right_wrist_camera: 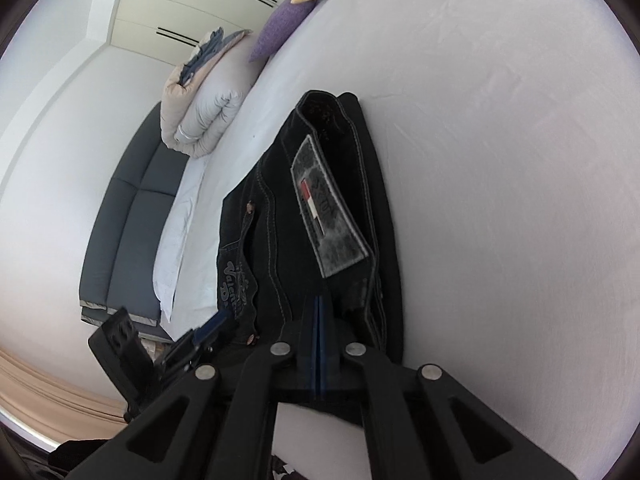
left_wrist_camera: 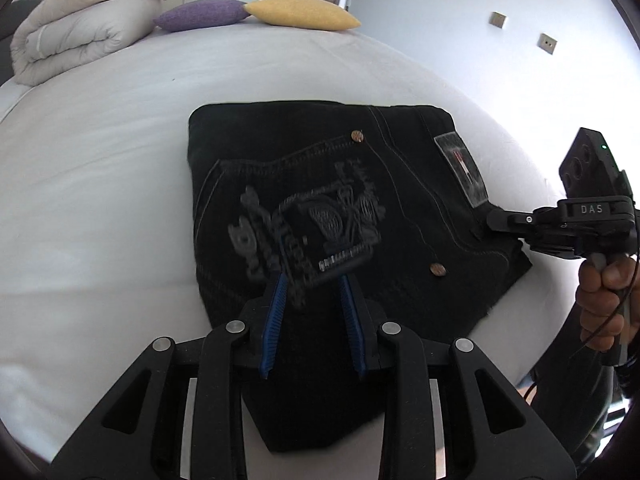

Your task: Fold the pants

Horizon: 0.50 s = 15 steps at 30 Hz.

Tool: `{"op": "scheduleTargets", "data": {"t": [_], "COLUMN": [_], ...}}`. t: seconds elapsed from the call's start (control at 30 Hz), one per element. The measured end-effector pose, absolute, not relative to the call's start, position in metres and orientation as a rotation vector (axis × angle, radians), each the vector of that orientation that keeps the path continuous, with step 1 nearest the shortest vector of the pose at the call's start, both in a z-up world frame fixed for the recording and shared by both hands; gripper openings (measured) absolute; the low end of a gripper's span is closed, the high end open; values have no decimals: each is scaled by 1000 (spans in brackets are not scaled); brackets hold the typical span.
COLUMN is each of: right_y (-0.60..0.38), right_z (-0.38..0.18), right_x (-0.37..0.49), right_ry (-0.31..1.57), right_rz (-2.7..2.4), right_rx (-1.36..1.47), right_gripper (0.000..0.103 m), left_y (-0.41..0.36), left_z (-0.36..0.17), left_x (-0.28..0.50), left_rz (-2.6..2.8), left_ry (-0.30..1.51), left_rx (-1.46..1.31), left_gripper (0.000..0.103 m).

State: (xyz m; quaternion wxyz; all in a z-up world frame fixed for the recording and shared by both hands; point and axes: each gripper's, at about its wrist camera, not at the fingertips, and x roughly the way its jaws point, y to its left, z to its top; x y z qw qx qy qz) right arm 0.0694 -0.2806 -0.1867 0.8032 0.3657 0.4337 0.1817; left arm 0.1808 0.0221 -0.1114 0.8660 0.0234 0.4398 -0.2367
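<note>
Black jeans [left_wrist_camera: 400, 184], folded into a flat rectangle with a grey waist label [left_wrist_camera: 460, 168], lie on the white bed [left_wrist_camera: 100, 200]. My left gripper [left_wrist_camera: 312, 280] hovers over their near part by the embroidered pocket. Its blue pads stand apart and I see no cloth pinched between them. My right gripper [left_wrist_camera: 494, 222] comes in from the right with its tips at the waistband edge, just below the label. In the right wrist view its pads [right_wrist_camera: 318, 300] are pressed together against the jeans [right_wrist_camera: 280, 240]. Whether any cloth is caught I cannot tell. The left gripper [right_wrist_camera: 216, 324] shows blurred at the jeans' near edge.
A purple pillow [left_wrist_camera: 200, 14], a yellow pillow [left_wrist_camera: 300, 10] and a rolled beige duvet [left_wrist_camera: 68, 36] sit at the far end of the bed. A dark sofa [right_wrist_camera: 132, 232] stands beside the bed. A person's hand [left_wrist_camera: 604, 292] holds the right gripper.
</note>
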Motion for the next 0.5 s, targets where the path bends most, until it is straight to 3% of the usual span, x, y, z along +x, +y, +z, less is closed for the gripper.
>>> {"op": "scheduleTargets", "data": {"t": [0.5], "right_y": [-282], "right_z": [-193], "right_x": [39], "right_ry": [886], "right_rz": [355], "right_rx": [752], "right_gripper": [0], "left_y": [-6], "left_z": [-125], "left_x": [164], "left_rz": [-439], "left_ry": [943], "left_rx": [89], "left_gripper": [27]}}
